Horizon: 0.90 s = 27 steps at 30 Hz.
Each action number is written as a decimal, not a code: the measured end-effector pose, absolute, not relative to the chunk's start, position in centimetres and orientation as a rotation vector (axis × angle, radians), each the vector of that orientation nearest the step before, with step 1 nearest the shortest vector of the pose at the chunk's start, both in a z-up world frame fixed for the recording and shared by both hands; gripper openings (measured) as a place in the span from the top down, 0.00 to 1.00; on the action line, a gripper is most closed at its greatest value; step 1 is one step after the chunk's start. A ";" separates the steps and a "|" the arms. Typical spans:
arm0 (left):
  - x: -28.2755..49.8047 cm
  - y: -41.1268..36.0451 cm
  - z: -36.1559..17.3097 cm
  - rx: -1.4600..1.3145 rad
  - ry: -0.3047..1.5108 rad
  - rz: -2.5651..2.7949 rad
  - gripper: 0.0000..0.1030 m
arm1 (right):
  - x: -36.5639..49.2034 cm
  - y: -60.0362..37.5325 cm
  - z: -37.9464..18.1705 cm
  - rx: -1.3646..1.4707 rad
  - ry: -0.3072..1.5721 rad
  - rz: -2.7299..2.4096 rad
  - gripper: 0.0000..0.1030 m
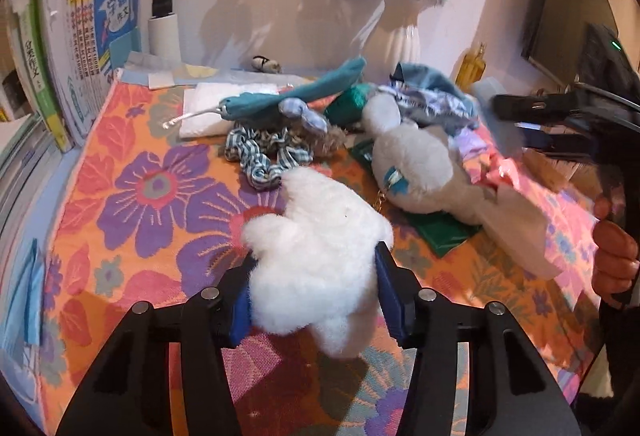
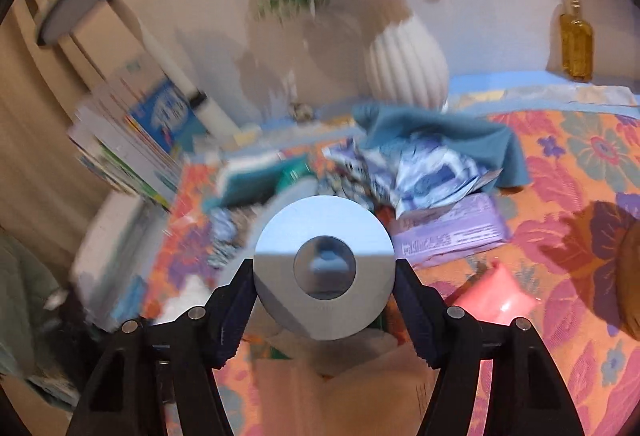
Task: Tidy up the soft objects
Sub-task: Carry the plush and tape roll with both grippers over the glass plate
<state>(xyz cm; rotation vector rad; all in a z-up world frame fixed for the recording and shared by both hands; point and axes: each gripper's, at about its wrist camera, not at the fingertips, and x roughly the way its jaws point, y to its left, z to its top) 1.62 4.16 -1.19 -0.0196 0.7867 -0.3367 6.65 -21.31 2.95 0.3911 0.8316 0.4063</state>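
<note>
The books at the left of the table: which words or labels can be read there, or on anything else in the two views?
"学霸 作文": cover of the blue book.
"作文": on the green book spine; the characters above it are unclear.
Small characters on the red and yellow spines: too small to read.
Print on the purple packet: blurred, unreadable.

Open flowered cloth [image 1: 132,196] lies left of the white plush [image 1: 320,248], bare up to the leaning books [image 1: 80,48]. Ahead, a heap of scarves and scrunchies [image 1: 276,140] and a long stuffed toy [image 1: 412,164] block the way. Behind them stands the white vase [image 2: 406,64]; the right side shows bare cloth past the pink pouch [image 2: 496,296].
</note>
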 end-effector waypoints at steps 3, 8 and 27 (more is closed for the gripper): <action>0.6 4.5 -0.4 -0.067 0.765 -0.339 0.52 | 3.5 -23.2 4.2 0.391 0.781 0.408 0.36; -1.7 2.7 -0.9 -0.118 0.848 -0.450 0.52 | -1.2 -25.2 2.3 0.321 0.830 0.313 0.35; -6.5 -3.6 -3.4 0.163 0.788 -0.377 0.41 | -8.7 -23.9 -1.4 -0.114 0.871 0.017 0.35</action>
